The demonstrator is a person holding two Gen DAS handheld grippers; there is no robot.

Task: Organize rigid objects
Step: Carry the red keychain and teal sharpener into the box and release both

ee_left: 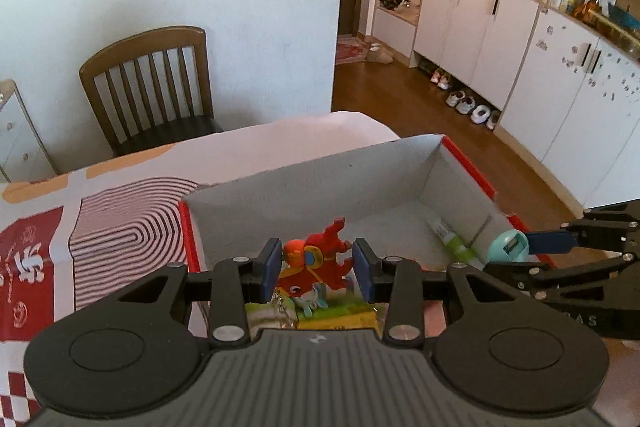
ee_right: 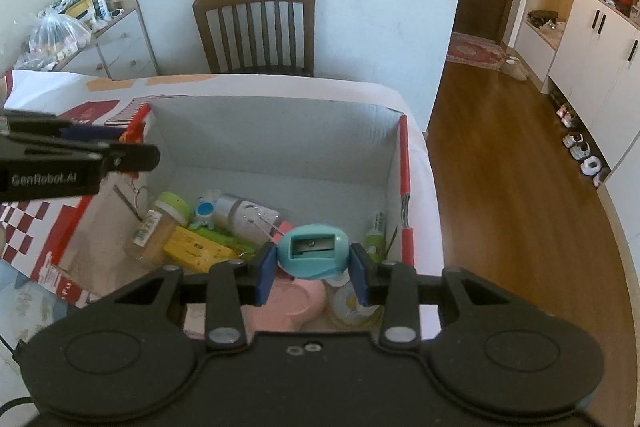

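Observation:
My left gripper [ee_left: 316, 265] is shut on a red cartoon toy figure [ee_left: 320, 265] and holds it over the near left part of an open cardboard box [ee_left: 304, 179]. My right gripper [ee_right: 312, 267] is shut on a teal egg-shaped pencil sharpener [ee_right: 312, 253] and holds it over the near right part of the same box [ee_right: 280, 131]. The sharpener also shows in the left wrist view [ee_left: 510, 247]. The left gripper [ee_right: 132, 157] reaches in from the left in the right wrist view.
The box holds a green-capped jar [ee_right: 160, 227], a yellow pack [ee_right: 196, 251], a grey cylinder [ee_right: 248, 217], a pink item [ee_right: 292, 301] and a green tube [ee_right: 376, 231]. The table wears a red and white cloth [ee_left: 120, 227]. A wooden chair [ee_right: 256, 27] stands behind.

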